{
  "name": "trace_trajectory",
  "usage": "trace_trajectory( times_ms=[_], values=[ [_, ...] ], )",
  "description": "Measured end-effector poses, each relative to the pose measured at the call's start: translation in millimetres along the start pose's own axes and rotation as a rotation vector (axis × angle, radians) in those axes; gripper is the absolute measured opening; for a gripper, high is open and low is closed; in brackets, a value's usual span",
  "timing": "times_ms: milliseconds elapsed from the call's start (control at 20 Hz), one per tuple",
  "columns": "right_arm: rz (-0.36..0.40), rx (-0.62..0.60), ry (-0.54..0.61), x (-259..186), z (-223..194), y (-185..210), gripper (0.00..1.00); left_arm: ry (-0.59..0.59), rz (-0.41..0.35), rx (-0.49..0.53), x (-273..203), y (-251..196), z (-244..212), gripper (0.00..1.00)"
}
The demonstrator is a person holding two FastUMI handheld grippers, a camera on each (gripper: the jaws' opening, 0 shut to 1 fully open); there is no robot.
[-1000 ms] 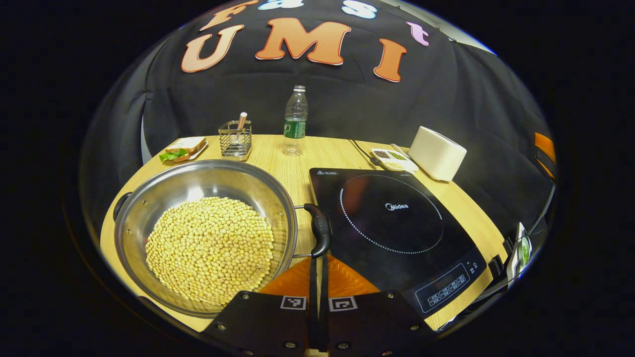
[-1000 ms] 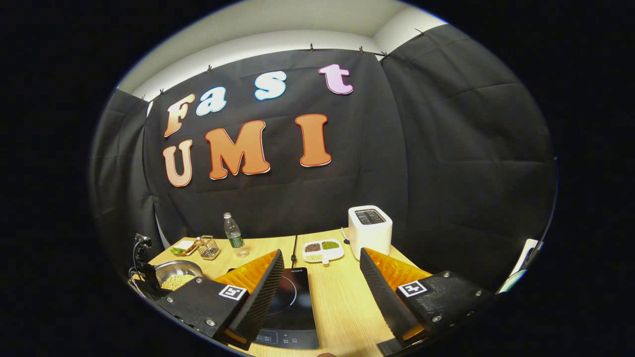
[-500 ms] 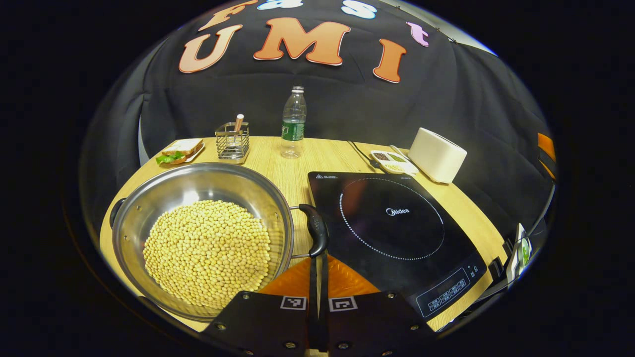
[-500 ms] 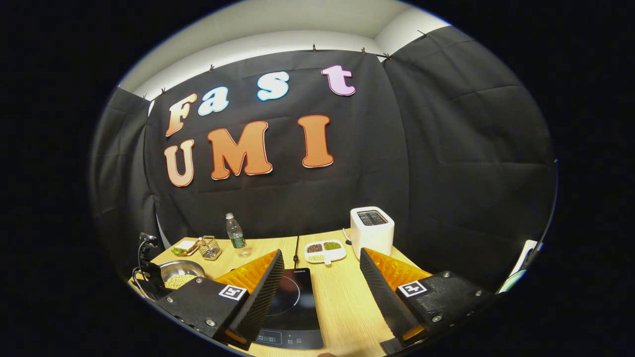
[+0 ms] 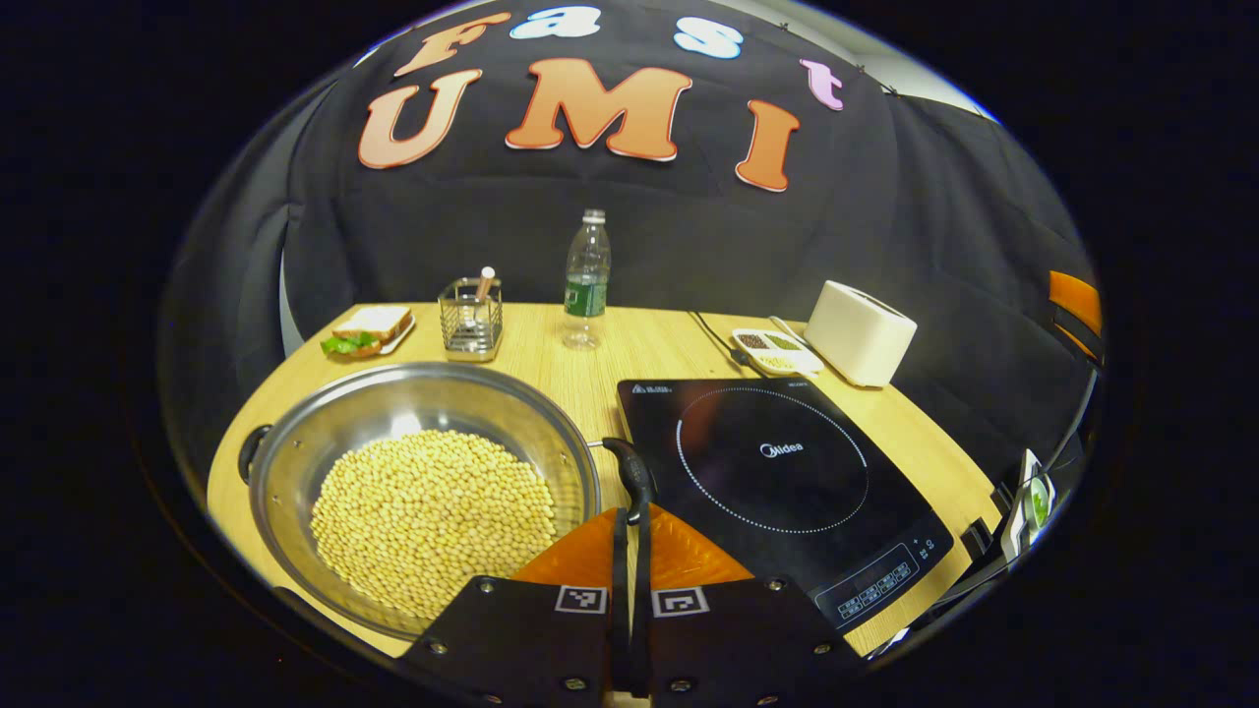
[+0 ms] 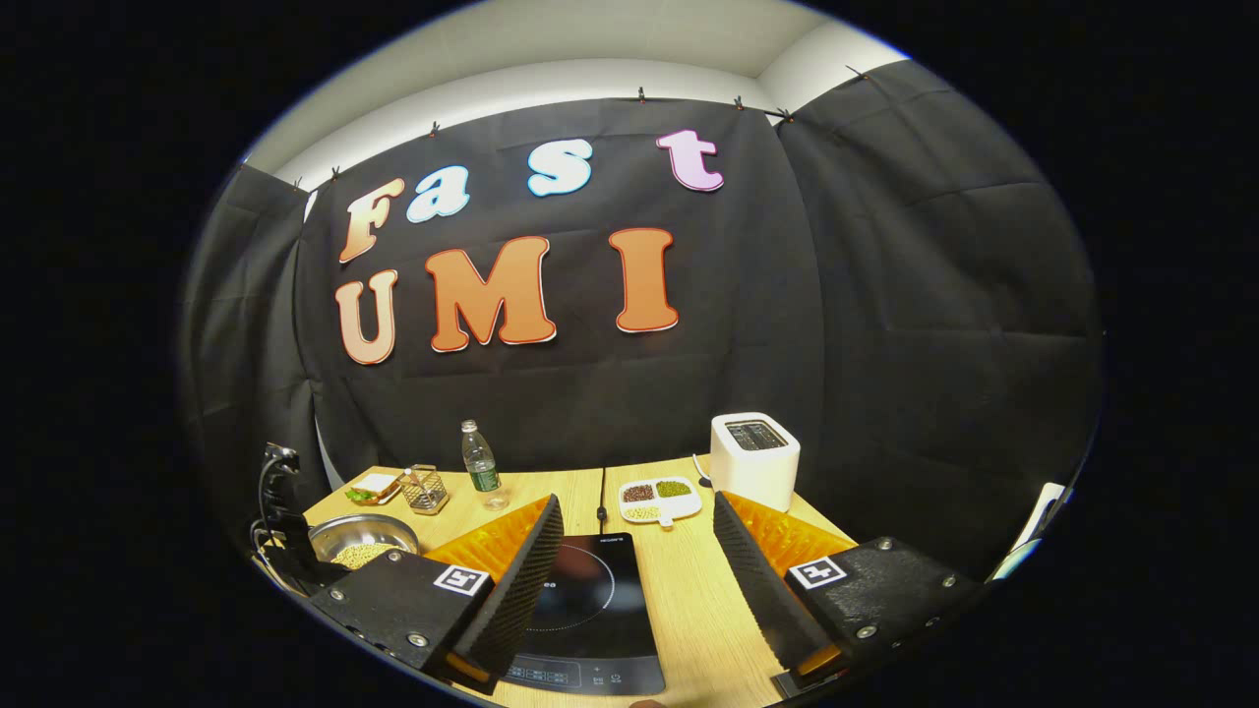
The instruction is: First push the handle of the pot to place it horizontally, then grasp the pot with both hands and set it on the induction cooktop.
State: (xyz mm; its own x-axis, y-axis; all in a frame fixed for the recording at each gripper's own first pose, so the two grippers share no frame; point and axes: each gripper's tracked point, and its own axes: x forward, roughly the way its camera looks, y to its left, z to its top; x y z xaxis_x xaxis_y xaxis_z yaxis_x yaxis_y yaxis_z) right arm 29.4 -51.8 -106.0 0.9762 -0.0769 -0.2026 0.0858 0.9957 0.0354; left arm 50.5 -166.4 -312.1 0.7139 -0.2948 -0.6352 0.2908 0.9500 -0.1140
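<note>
Pot [image 5: 423,492]: full of beans, on desk [image 5: 551,344] just left of cooktop [image 5: 777,472].
Handle [image 5: 634,472]: at left gripper [image 5: 629,521] tips, fingers pressed together, holding nothing.
Push: nudge w/ closed tips, slow, no bean spill.
Right gripper [image 6: 634,560]: fingers wide apart, empty, above cooktop.

The round polished steel pot [image 5: 413,413] gleams, its black plastic handle [image 5: 634,477] glossy. The flat black glass induction cooktop [image 5: 777,472] is smooth and reflective on the pale matt wood-grain table [image 5: 639,344]. The clear plastic bottle [image 5: 587,280] shines.
</note>
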Motion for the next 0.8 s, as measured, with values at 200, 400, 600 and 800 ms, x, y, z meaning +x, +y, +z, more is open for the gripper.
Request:
trace_trajectory(
  times_ms=[200,400,600,800],
  values=[
    [0.03,-0.012,-0.003,-3,1,29,0.95,-0.085,0.01,-0.002,-32,27,27,0.02],
    [0.069,-0.036,0.006,-1,-6,67,1.0,-0.152,0.096,-0.005,-63,87,46,0.02],
    [0.139,-0.058,0.048,1,-27,119,0.95,-0.194,0.187,-0.03,-90,152,46,0.02],
    [0.187,-0.1,0.093,10,-57,169,0.95,-0.206,0.241,-0.074,-106,204,40,0.04]
  ],
)
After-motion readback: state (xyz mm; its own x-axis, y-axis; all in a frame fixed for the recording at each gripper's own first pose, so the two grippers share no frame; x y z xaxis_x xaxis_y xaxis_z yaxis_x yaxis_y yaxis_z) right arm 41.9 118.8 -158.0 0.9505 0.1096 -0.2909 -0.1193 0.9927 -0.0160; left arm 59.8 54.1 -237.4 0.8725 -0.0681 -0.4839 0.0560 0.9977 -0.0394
